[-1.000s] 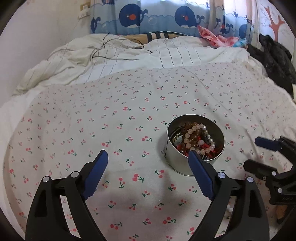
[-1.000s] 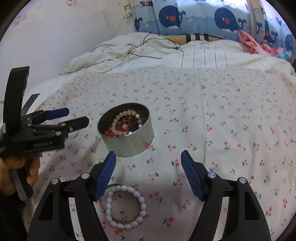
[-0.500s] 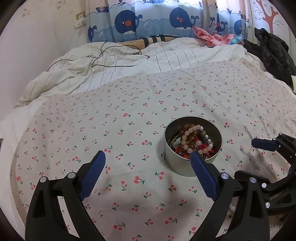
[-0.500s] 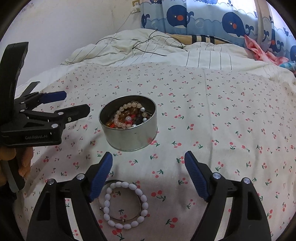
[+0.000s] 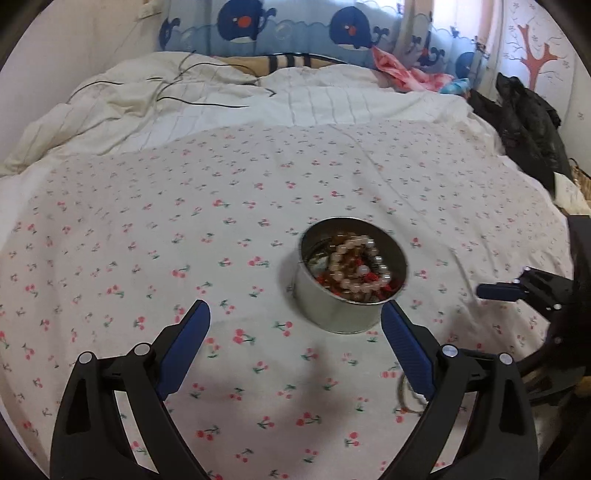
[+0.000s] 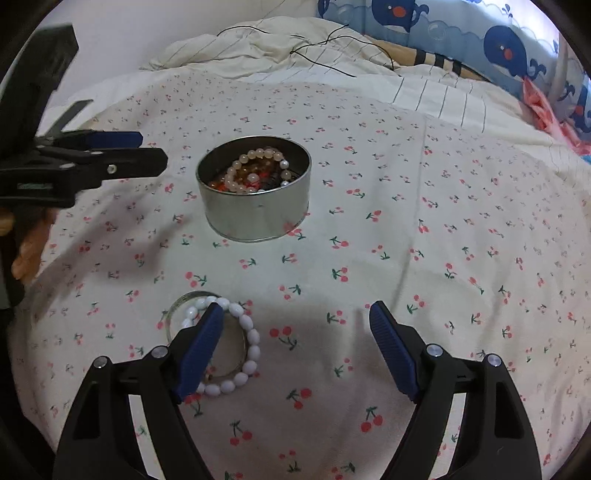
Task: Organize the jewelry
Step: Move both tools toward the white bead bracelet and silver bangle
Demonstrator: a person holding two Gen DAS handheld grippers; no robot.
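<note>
You are working over a bed spread with a white sheet printed in small red cherries [image 6: 424, 206], which lies fairly flat with a few soft creases. Beyond it, a rumpled cream striped duvet [image 5: 207, 99] is heaped at the far end with a thin black cable [image 5: 192, 99] trailing across it. A blue curtain with whale figures [image 5: 295, 29] hangs behind the bed, a pink cloth [image 5: 399, 70] lies crumpled below it, and a dark garment [image 5: 524, 122] is piled at the right edge against a wall bearing a red tree motif.

The round silver metal tin [image 6: 255, 199] stands upright on the sheet, holding a tangle of beaded bracelets — pale pink, amber and red [image 6: 255, 170]. A white oval-bead bracelet [image 6: 243, 350] lies on the sheet nearer you, overlapping a thin metal bangle [image 6: 184, 299].

Your right hand-held gripper [image 6: 295, 347] has just been opening; its jaws now stand wide with nothing between them, the left blue pad over the white bracelet. Your left hand-held gripper [image 5: 295, 347] is also spread wide and empty — its right pad comes in front of the tin's near wall.
</note>
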